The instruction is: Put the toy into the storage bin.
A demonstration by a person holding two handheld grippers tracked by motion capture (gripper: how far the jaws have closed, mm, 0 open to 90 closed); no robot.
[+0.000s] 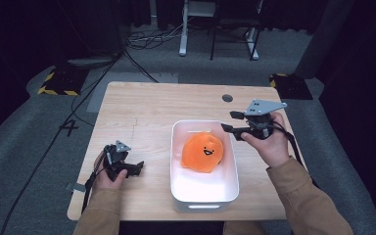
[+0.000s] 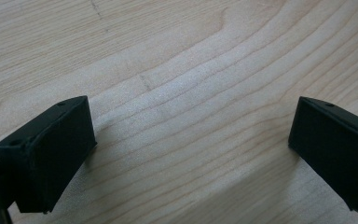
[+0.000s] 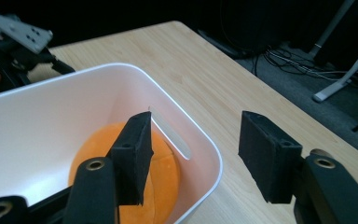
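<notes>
The person's left hand (image 1: 108, 171) rests low at about eight o'clock, its left gripper (image 1: 136, 169) pointing toward three o'clock with jaws spread wide and nothing between them. The right hand (image 1: 268, 142) is raised at about two o'clock; the right gripper (image 1: 226, 121) points toward nine o'clock, jaws parted and empty.

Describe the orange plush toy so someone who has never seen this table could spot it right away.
On the light wooden table stands a white plastic bin, right of centre. Inside it lies the orange plush toy, round and soft. Its bright colour and small black smiling face set it apart from everything around it.
</notes>
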